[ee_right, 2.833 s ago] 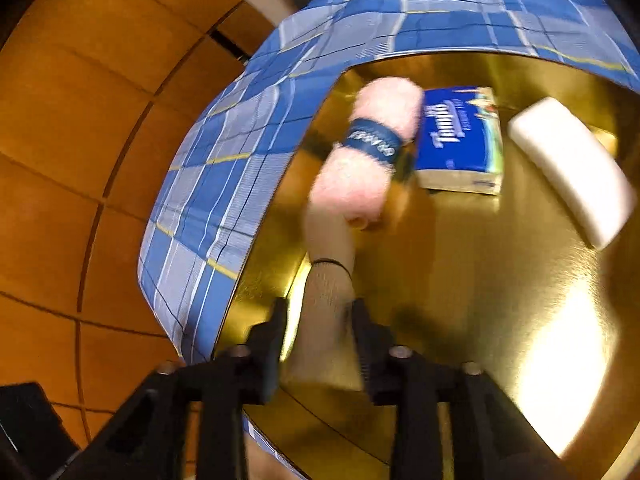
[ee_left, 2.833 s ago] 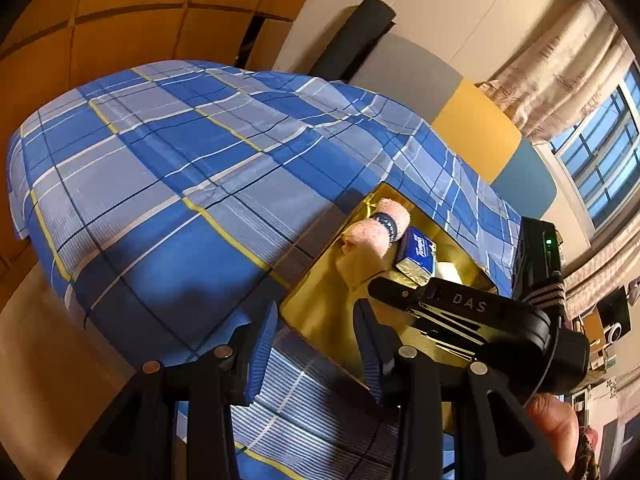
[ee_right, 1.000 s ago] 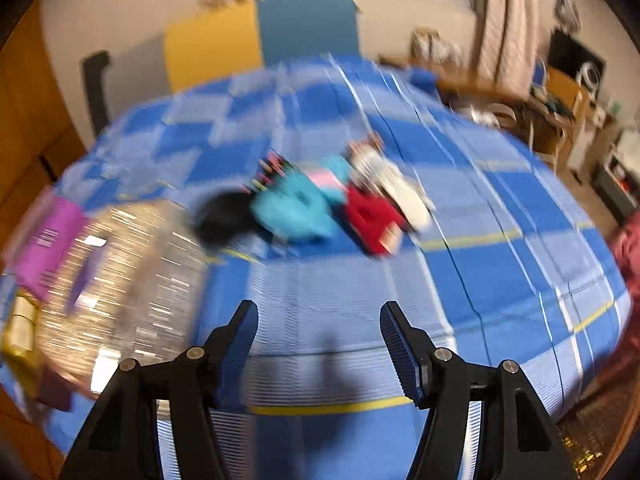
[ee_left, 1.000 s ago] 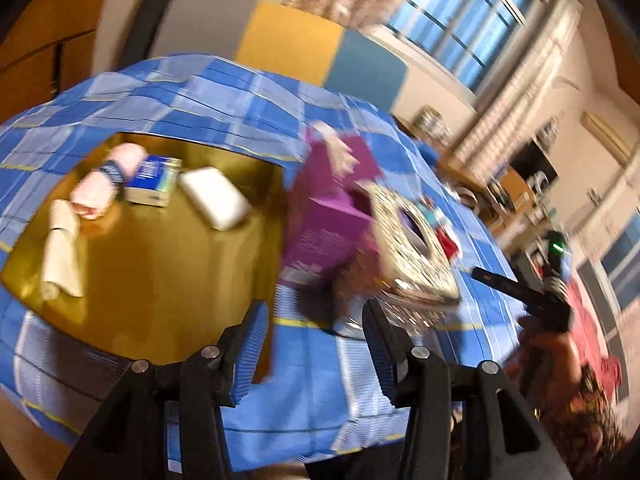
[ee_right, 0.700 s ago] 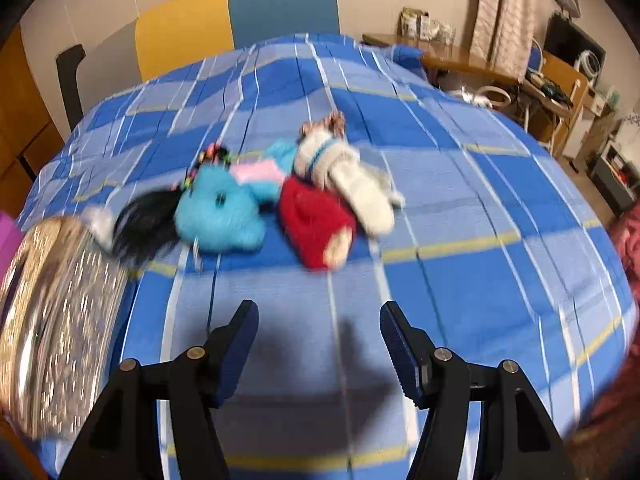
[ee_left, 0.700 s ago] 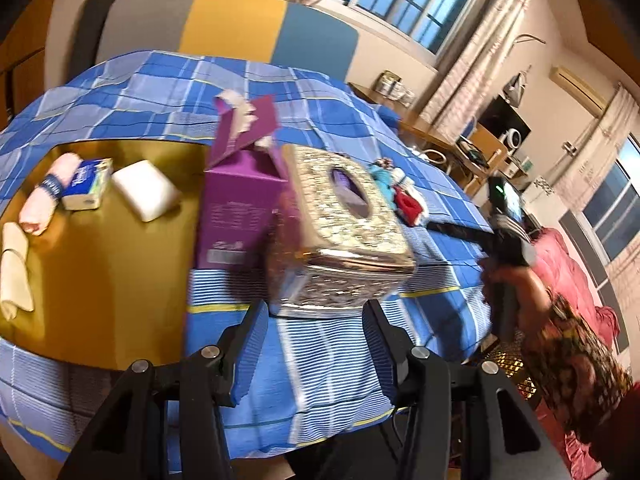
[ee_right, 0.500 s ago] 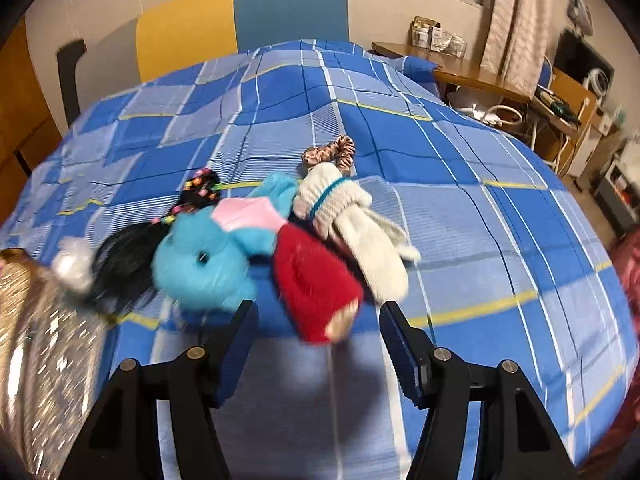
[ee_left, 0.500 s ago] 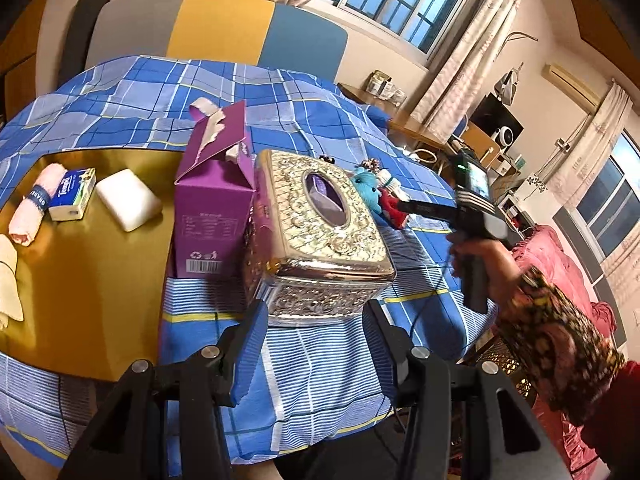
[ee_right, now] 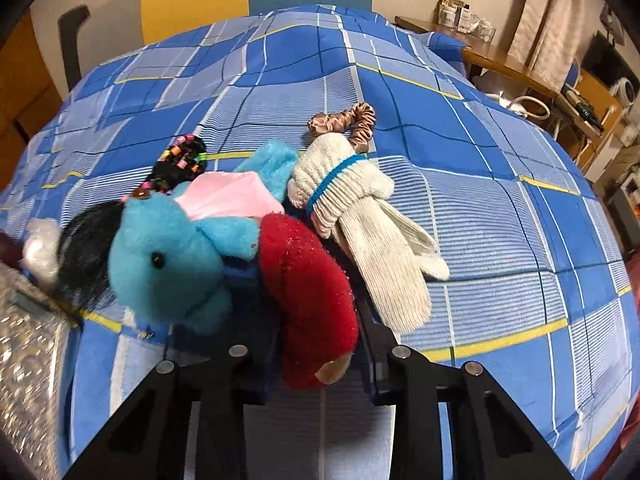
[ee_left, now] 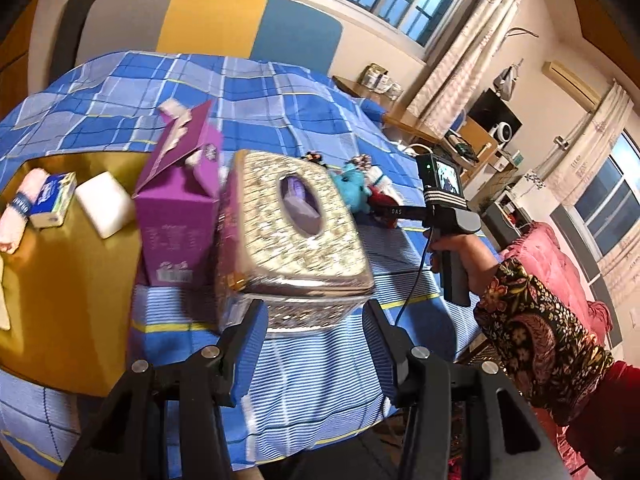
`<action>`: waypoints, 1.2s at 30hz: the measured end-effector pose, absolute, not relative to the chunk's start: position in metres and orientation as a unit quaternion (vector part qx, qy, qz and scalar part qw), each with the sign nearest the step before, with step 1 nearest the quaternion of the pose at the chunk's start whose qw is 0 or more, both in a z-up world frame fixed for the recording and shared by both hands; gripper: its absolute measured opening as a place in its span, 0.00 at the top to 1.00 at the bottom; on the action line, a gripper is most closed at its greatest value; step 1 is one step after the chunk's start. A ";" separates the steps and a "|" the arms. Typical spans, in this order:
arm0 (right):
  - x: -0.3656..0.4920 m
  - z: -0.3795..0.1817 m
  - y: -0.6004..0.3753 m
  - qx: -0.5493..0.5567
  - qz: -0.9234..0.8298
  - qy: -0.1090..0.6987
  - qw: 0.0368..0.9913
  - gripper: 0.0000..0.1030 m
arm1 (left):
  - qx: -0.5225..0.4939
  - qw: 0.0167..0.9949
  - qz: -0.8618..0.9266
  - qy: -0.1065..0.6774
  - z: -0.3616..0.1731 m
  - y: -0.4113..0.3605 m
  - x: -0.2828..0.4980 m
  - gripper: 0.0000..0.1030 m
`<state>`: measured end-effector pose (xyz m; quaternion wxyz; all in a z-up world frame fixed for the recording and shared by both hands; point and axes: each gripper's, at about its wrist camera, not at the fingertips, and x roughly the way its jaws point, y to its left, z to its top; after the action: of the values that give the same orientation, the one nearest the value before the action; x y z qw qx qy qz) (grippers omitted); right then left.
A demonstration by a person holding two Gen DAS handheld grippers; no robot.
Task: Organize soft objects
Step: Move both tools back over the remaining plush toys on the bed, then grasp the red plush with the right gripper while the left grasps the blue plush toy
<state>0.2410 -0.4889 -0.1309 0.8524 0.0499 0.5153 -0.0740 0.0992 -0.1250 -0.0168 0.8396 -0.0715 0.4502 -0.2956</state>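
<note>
A pile of soft things lies on the blue plaid cloth: a red plush piece [ee_right: 308,292], a blue plush toy [ee_right: 168,272], a cream knit glove [ee_right: 376,240], a satin scrunchie [ee_right: 352,120] and a beaded black hair piece [ee_right: 180,160]. My right gripper [ee_right: 316,312] is open, its fingers on either side of the red plush; it also shows in the left wrist view [ee_left: 396,210]. My left gripper [ee_left: 312,320] is open and empty, in front of a silver tissue box [ee_left: 292,236]. On the gold tray [ee_left: 52,280] lie a pink rolled towel [ee_left: 18,208], a blue tissue pack [ee_left: 54,198] and a white sponge [ee_left: 105,209].
A purple carton [ee_left: 180,208] with its top open stands beside the silver tissue box at the tray's right edge. Chairs [ee_left: 248,24] stand behind the table. A red seat [ee_left: 552,264] and a cluttered desk [ee_left: 460,140] lie to the right.
My right gripper has left the tray, swung to the soft pile and closed in until the red plush sits between its fingers. My left gripper has turned to face the tissue box.
</note>
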 end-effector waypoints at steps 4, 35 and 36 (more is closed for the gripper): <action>0.223 -0.123 -0.500 0.086 -0.063 0.521 0.847 0.70 | -0.057 0.840 -0.306 0.444 -0.009 -0.143 0.102 0.52; 0.189 -0.133 -0.531 0.158 -0.084 0.538 0.823 0.69 | 0.061 0.790 -0.226 0.566 -0.068 -0.366 0.289 0.40; 0.189 -0.133 -0.532 0.163 -0.084 0.538 0.823 0.69 | 0.069 0.790 -0.218 0.569 -0.073 -0.370 0.294 0.40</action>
<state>0.1894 -0.5317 -0.1329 0.8227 0.1626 0.5382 -0.0841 0.2937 -0.3704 -0.0733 0.7901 0.0693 0.5685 -0.2183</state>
